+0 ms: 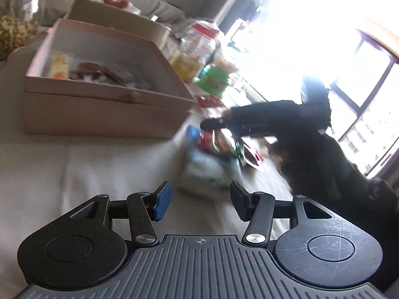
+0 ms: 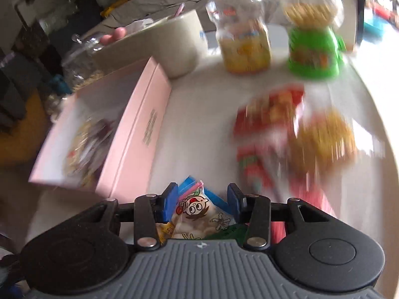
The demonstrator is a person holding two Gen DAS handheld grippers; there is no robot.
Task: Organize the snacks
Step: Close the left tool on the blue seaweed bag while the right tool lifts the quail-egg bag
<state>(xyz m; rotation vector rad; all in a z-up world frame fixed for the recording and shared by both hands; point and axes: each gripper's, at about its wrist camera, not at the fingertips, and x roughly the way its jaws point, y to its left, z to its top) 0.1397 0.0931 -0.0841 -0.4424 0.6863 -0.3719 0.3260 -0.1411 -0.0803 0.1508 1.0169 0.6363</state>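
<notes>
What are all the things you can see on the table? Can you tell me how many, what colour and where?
Pink box: one, open, left side of the table, snacks inside.
Cartoon snack packet: one, white and blue, between the right gripper's fingers.
Red-lidded jar: one, clear with yellow snacks, far side.
Green jar: one, beside the red-lidded jar.
Red and yellow snack bags: a blurred pile, count unclear, right of the box.
White tub: one, behind the box.
Glass jar: one, clear, far left.
Left gripper: black, blue pads, open, empty.
Right gripper: black, blue pads, around the packet.
</notes>
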